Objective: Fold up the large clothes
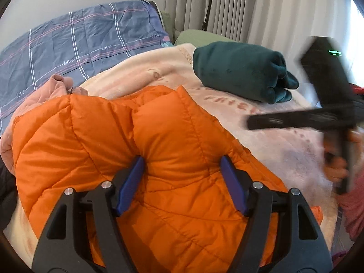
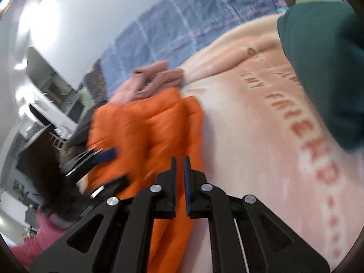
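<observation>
An orange puffer jacket [image 1: 102,136] lies bunched on a cream blanket [image 1: 284,141] on the bed. My left gripper [image 1: 182,166] stands open above it. Its blue pads [image 1: 134,182] rest on the quilting on either side of one puff. My right gripper [image 1: 250,122], blurred, hovers over the blanket just right of the jacket's edge, with no cloth hanging from it. In the right wrist view that gripper [image 2: 179,161] is shut to a thin slit. The jacket [image 2: 141,132] shows below and through the slit. The left gripper [image 2: 109,168] is a blur at the jacket's left.
A folded teal garment [image 1: 238,68] sits on the blanket at the back right. A pink garment [image 1: 52,91] lies behind the jacket. Blue plaid bedding [image 1: 79,34] covers the far side, and grey curtains [image 1: 227,6] hang beyond. A hand [image 1: 336,166] and pink sleeve [image 1: 355,204] show at right.
</observation>
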`<control>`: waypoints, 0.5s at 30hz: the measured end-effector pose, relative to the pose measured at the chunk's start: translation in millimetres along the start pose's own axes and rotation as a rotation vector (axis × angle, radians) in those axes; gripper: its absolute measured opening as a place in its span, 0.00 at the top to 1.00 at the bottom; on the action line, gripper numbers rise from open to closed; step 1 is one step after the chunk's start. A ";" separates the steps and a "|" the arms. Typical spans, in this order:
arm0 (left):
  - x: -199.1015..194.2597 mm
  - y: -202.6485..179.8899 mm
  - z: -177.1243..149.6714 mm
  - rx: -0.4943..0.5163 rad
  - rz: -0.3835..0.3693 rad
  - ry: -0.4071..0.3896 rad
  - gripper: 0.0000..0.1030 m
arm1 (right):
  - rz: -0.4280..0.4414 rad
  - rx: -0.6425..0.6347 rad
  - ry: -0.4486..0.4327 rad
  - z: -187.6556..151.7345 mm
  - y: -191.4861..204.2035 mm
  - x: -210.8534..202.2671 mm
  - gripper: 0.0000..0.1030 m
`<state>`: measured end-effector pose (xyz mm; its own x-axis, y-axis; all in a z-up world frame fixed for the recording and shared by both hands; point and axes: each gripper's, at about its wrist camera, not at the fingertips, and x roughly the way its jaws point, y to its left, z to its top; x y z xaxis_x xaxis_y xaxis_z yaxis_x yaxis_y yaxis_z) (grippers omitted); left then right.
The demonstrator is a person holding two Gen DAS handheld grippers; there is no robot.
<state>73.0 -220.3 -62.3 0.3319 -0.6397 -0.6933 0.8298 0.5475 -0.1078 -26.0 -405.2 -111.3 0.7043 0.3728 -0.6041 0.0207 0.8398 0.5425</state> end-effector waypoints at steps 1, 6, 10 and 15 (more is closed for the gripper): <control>2.1 -2.4 0.2 0.009 0.006 0.006 0.32 | 0.050 -0.025 -0.001 -12.4 8.1 -12.2 0.93; 8.1 -6.0 1.6 0.021 0.008 0.016 0.32 | 0.162 -0.207 0.032 -61.8 60.9 -23.3 0.79; 7.9 -5.1 -0.5 0.025 0.010 0.019 0.32 | -0.144 -0.206 0.104 -88.3 62.4 22.4 0.78; 10.1 -14.7 1.2 0.099 0.073 0.022 0.35 | -0.269 -0.214 0.074 -104.7 64.0 45.9 0.78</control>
<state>64.7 -235.4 -66.9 0.3845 -0.5873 -0.7122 0.8442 0.5358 0.0140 -66.7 -293.1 -165.4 0.6406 0.1478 -0.7535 0.0442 0.9726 0.2284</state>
